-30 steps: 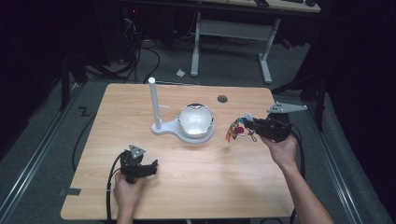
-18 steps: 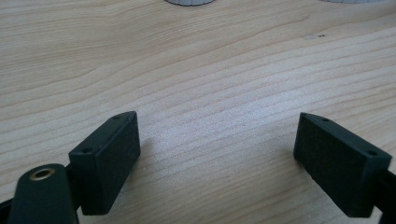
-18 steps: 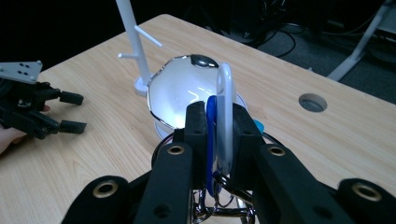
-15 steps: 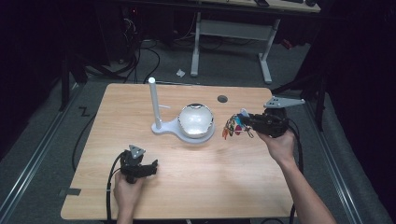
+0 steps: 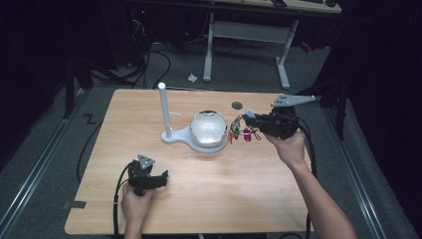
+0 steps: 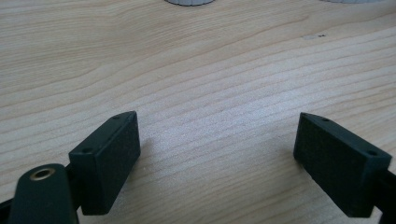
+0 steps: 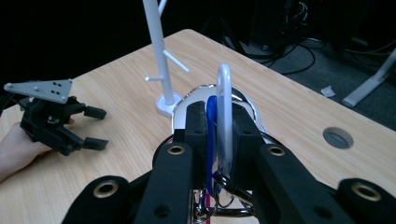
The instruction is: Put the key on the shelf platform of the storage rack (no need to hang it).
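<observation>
Right tool [image 5: 249, 121] above the counter [image 5: 239, 199], clamped on a bunch of carabiners [image 7: 220, 126]: silver and blue loops upright between the pads, coloured clips [image 5: 243, 133] dangling below, just beside the white dome [image 5: 209, 127] of a stand with an upright pegged post [image 5: 163, 107]. Left tool [image 5: 160, 179] resting low near the counter's front edge, jaws apart over bare wood, well apart from the bunch.
</observation>
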A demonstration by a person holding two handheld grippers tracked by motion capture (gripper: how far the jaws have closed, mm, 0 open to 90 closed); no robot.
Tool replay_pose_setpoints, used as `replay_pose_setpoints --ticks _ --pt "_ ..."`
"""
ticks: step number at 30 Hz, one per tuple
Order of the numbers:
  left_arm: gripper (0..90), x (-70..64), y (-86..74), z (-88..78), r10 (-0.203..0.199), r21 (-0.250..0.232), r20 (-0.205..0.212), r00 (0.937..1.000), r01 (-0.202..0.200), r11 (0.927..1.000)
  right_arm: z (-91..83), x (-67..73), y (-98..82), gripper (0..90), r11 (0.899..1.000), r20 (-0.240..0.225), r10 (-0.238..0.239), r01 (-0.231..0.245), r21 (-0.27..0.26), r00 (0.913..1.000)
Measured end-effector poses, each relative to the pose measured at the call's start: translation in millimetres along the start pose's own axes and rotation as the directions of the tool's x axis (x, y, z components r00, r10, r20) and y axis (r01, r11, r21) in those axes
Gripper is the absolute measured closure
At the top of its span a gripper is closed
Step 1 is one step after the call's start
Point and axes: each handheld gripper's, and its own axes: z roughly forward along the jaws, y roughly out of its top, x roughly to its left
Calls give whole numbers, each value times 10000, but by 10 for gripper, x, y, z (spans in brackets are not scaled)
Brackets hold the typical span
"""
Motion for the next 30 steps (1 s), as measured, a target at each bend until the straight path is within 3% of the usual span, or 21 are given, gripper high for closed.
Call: replay_pose_setpoints --ticks 14,22,24,30 --pt "149 -4 0 -1 -58 6 -41 10000 58 10000 262 98 289 812 9996 -449 -267 269 38 9986" --pt "150 12 4 2 179 -2 60 9998 -179 9998 418 105 384 812 9996 -557 -212 221 156 9982" --pt "150 -14 -4 -3 -233 16 -109 9997 233 9997 452 102 399 812 9996 -584 -186 197 182 9981" --pt "150 -3 -1 -1 -59 15 -43 10000 59 10000 541 87 419 812 9995 -562 -66 84 321 9984"
